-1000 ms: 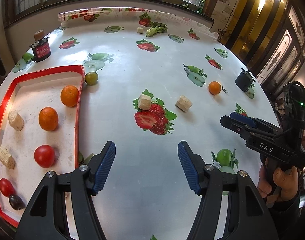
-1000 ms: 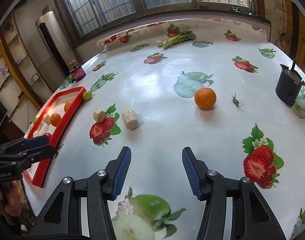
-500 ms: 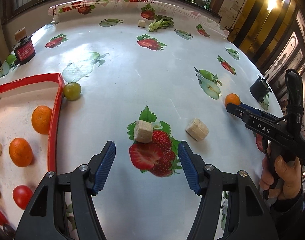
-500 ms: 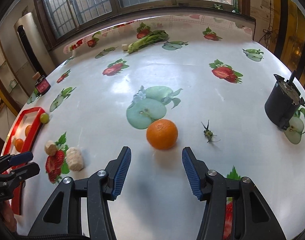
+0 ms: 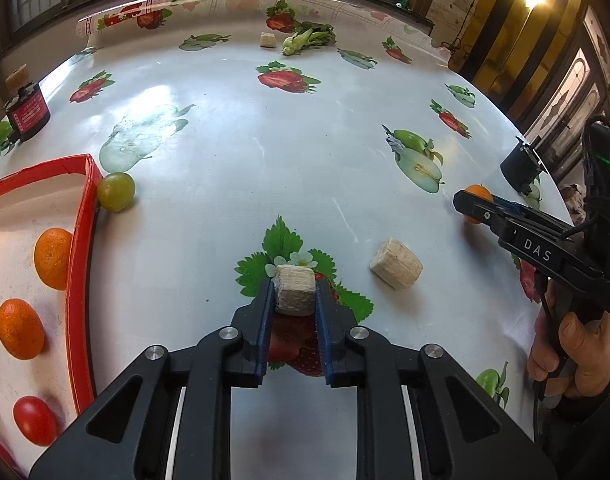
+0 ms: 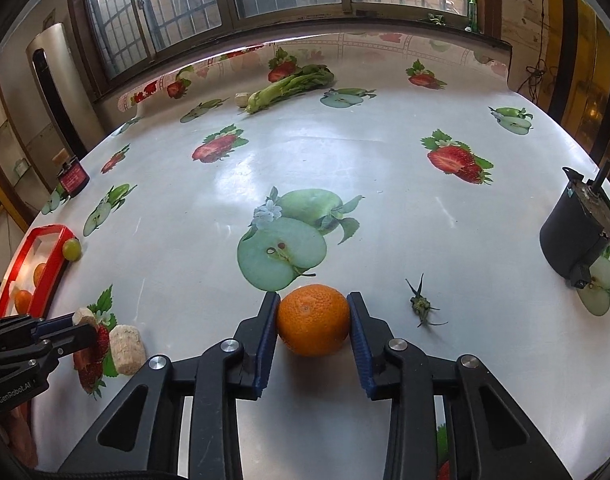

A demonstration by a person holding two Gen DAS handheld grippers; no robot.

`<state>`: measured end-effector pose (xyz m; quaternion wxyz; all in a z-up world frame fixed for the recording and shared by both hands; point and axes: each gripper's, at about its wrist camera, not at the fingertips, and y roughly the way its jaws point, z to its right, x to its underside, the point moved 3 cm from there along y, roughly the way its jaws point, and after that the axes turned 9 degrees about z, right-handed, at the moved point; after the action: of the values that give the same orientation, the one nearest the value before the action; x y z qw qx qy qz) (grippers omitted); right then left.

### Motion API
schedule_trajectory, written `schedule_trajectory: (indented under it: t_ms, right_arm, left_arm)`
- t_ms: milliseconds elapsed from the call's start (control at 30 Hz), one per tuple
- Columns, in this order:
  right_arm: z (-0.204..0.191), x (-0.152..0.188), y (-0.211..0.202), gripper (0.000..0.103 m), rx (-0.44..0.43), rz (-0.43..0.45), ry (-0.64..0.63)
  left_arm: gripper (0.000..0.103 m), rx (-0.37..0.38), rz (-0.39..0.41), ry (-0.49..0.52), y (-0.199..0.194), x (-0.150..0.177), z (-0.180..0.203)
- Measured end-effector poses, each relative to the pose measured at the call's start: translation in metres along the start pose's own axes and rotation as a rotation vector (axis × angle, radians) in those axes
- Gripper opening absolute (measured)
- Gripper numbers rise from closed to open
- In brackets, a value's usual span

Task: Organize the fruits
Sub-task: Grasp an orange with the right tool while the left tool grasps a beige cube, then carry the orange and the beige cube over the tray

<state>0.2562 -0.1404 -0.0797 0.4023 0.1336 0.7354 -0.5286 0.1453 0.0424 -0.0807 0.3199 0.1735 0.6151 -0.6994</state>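
My left gripper [image 5: 293, 294] is shut on a beige cut chunk [image 5: 294, 289] that rests on a printed strawberry of the tablecloth. A second beige chunk [image 5: 396, 265] lies to its right. My right gripper [image 6: 312, 312] is shut on an orange [image 6: 313, 319] on the table; the orange also shows in the left wrist view [image 5: 474, 193] behind the right gripper's tips. A red-rimmed tray [image 5: 79, 264] at the left holds two oranges [image 5: 52, 253] and a red tomato [image 5: 34, 420]. A green fruit [image 5: 116, 197] sits just outside the tray's corner.
A black cylindrical pot [image 6: 577, 236] stands at the right edge. A small green stem [image 6: 422, 303] lies right of the orange. A leafy vegetable [image 6: 289, 86] and a small chunk lie at the far side. A dark jar [image 5: 27, 110] stands far left.
Both grippers moved forward and closed: the left one onto the beige chunk, the right one onto the orange. Both were open half a second ago.
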Motion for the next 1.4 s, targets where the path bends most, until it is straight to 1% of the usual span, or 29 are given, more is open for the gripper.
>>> schedule_trajectory:
  t_ms: [200, 367, 667, 867, 1067, 1400]
  right_arm:
    - [-0.021, 0.002, -0.027, 0.035, -0.064, 0.025, -0.008]
    - [-0.049, 0.008, -0.047, 0.035, -0.126, 0.036, -0.022]
    - [-0.107, 0.022, -0.071, 0.035, -0.226, 0.037, -0.085]
    - [-0.144, 0.030, -0.081, 0.035, -0.279, 0.034, -0.136]
    - [-0.173, 0.035, -0.085, 0.035, -0.313, 0.027, -0.178]
    - [-0.199, 0.036, -0.085, 0.035, -0.337, 0.019, -0.214]
  left_arm:
    - [0.017, 0.001, 0.023, -0.011, -0.021, 0.006, -0.001]
    - [0.017, -0.018, 0.051, -0.011, -0.043, 0.013, -0.004]
    - [0.017, -0.043, 0.090, -0.046, -0.079, 0.027, -0.024]
    - [0.017, -0.064, 0.120, -0.083, -0.101, 0.034, -0.045]
    - [0.017, -0.087, 0.148, -0.113, -0.118, 0.038, -0.064]
    - [0.017, -0.103, 0.155, -0.145, -0.128, 0.045, -0.085]
